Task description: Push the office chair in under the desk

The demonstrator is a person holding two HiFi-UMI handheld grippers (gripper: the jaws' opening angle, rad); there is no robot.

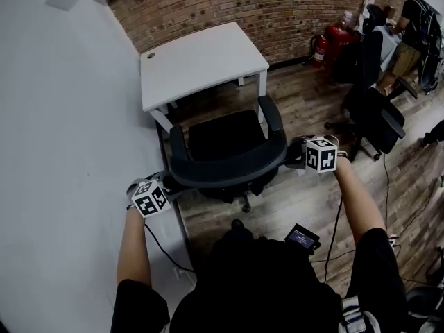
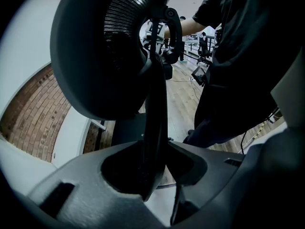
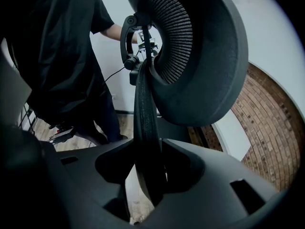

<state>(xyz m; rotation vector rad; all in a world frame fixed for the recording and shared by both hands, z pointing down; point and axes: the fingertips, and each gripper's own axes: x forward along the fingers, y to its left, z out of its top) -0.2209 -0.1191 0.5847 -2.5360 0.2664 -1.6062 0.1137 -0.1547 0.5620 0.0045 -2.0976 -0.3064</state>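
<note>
Backrest rim (image 1: 229, 171) of the office chair (image 1: 225, 136) is clenched by my left gripper (image 1: 171, 186) and right gripper (image 1: 294, 155); white desk (image 1: 201, 61) stands just beyond.

The office chair (image 1: 225, 144) hides its own underside; at two o'clock, the picture's edge cuts off a person (image 1: 418, 21).

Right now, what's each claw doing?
Left claw: closed on the chair back.
Right claw: closed on the chair back too.
</note>
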